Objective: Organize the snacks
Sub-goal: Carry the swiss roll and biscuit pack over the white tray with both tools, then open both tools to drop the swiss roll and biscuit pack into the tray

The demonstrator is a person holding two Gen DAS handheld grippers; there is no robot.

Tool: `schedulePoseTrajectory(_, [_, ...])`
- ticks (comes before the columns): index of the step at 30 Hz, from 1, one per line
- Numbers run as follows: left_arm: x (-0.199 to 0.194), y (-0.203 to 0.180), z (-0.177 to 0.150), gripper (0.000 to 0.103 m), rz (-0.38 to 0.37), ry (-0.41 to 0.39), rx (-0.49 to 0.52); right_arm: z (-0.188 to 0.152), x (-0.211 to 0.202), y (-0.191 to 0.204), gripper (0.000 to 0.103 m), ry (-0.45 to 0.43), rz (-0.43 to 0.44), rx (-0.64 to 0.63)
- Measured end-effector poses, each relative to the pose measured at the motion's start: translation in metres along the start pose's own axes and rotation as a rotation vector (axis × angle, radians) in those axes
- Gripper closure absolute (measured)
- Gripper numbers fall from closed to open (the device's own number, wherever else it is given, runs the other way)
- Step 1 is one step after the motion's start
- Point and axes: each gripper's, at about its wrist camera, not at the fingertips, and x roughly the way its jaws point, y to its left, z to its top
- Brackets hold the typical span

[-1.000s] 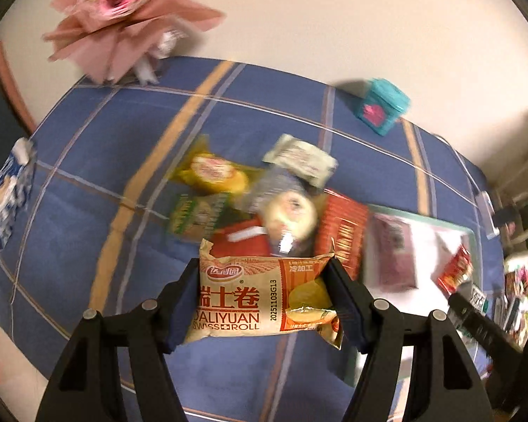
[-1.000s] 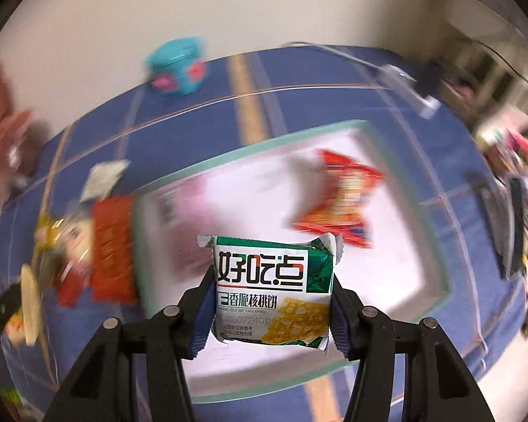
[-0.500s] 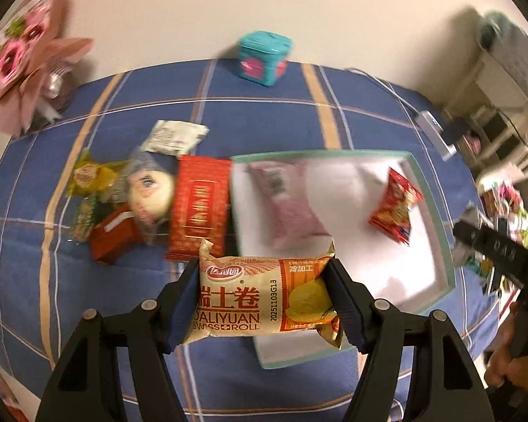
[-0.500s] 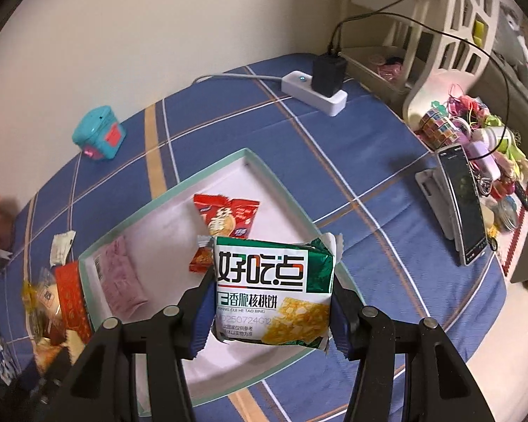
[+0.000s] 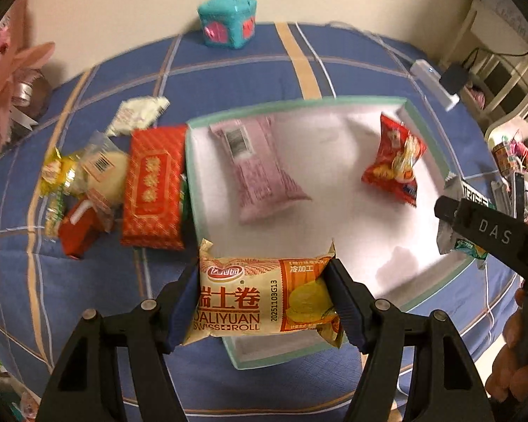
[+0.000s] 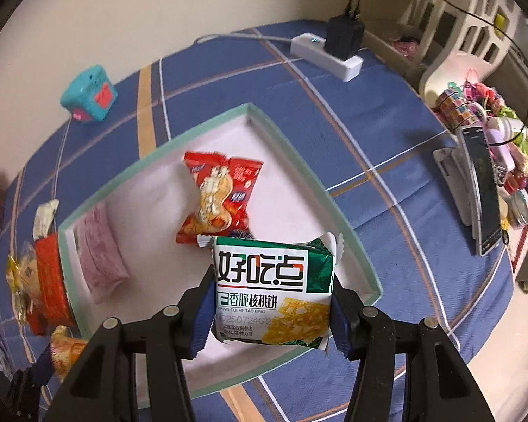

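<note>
So the biggest thing here is the blue plaid surface point(image 5: 250, 66), and sitting on it is a white tray with a mint-green rim point(image 5: 299, 102) (shallow, basically a box lid). Inside the tray in the left wrist view: a pink snack packet point(image 5: 260, 172) toward 10 o'clock of the tray, and a red snack bag point(image 5: 394, 161) over at 2 o'clock, well apart from each other.

Just off the tray's 9 o'clock edge there's a pile of loose snacks, the big one being a red patterned pack point(image 5: 153, 186) lying right against the rim, with a yellow-wrapped one point(image 5: 58, 172) and a small white sachet point(image 5: 137, 114) further out.

The left hand-held gripper point(image 5: 264, 299) is clenched on an orange Swiss roll pack point(image 5: 257, 299), squeezed end to end between the pads, hanging over the tray's 7 o'clock corner. The right hand-held gripper point(image 6: 269, 295) is grasping a green-and-white walnut cookie pack point(image 6: 274, 288), held over the near side of the tray, just in front of the red bag.

Smaller stuff: a white power strip point(image 6: 327, 54) at 1 o'clock and a teal cube box point(image 6: 89, 93) at 10 o'clock in the right wrist view, both by the wall.
</note>
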Motion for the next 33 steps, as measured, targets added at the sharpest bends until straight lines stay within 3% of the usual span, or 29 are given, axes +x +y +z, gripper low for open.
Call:
schedulePoseTrajectory(7, [0.006,-0.004,-0.002,0.026,0.025,0.016,0.006,-0.002,-0.003,0.002,0.043,0.004,0.008,-0.003])
schedulePoseTrajectory(9, [0.002,-0.004,-0.002,0.021,0.023,0.005,0.008,-0.002,-0.006,0.001,0.04,0.005,0.019,0.002])
schedulePoseTrajectory(16, [-0.009,0.009,0.002,0.021,0.025,-0.02,-0.036,0.003,-0.014,0.001,0.033,-0.016,0.031,0.009])
schedulePoseTrajectory(21, [-0.011,0.04,0.005,0.019,0.044,-0.036,-0.129,0.002,-0.012,0.007,0.022,-0.001,0.046,-0.009])
schedulePoseTrajectory(26, [-0.02,0.085,0.008,0.015,0.122,-0.074,-0.245,-0.001,-0.009,0.023,0.015,0.014,0.086,-0.057])
schedulePoseTrajectory(29, [-0.025,0.115,0.006,0.01,0.13,-0.087,-0.329,-0.004,-0.012,0.035,0.001,0.001,0.085,-0.093])
schedulePoseTrajectory(33, [-0.031,0.15,0.0,0.008,0.172,-0.099,-0.406,-0.008,-0.017,0.047,0.0,-0.019,0.082,-0.136])
